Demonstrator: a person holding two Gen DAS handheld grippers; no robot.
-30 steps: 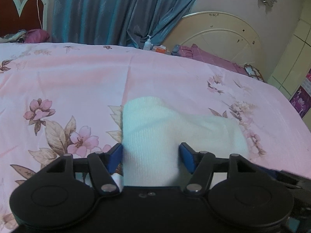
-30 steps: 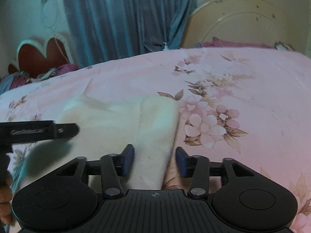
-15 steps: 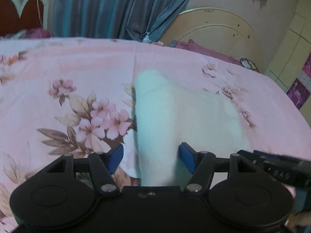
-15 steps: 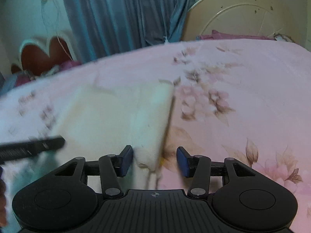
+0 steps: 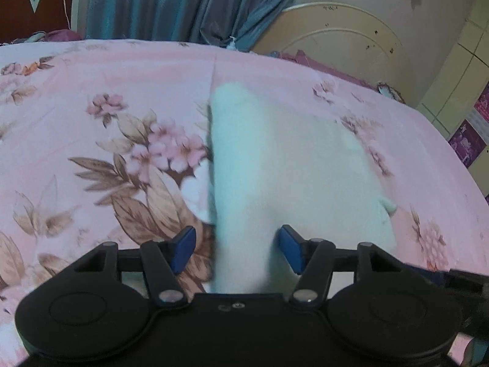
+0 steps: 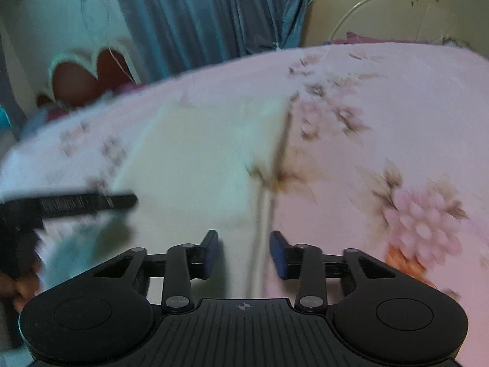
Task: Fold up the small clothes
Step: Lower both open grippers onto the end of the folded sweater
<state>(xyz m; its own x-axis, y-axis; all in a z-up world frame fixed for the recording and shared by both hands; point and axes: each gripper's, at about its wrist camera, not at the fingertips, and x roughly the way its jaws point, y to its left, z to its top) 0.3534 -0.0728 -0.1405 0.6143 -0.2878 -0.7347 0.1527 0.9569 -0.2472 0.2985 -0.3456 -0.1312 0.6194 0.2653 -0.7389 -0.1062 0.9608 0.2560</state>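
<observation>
A small white knitted garment [image 5: 284, 165] lies flat and partly folded on the pink floral bedsheet [image 5: 107, 91]. My left gripper [image 5: 238, 247] is open over the garment's near left edge, its blue fingers apart on either side of the cloth. In the right wrist view the garment [image 6: 207, 153] looks cream and blurred. My right gripper [image 6: 244, 252] is open over its near right edge. The other gripper's black body [image 6: 73, 205] shows at the left of that view.
The bed fills both views. A cream round headboard [image 5: 336, 36] and blue curtains [image 5: 183, 3] stand behind it. A heart-shaped red headboard [image 5: 33, 6] is at the far left. Pink cloth [image 5: 321, 64] lies at the bed's far edge.
Both grippers have risen and drawn back from the garment, so more of it shows. Both stay open. The right wrist view is now motion-blurred.
</observation>
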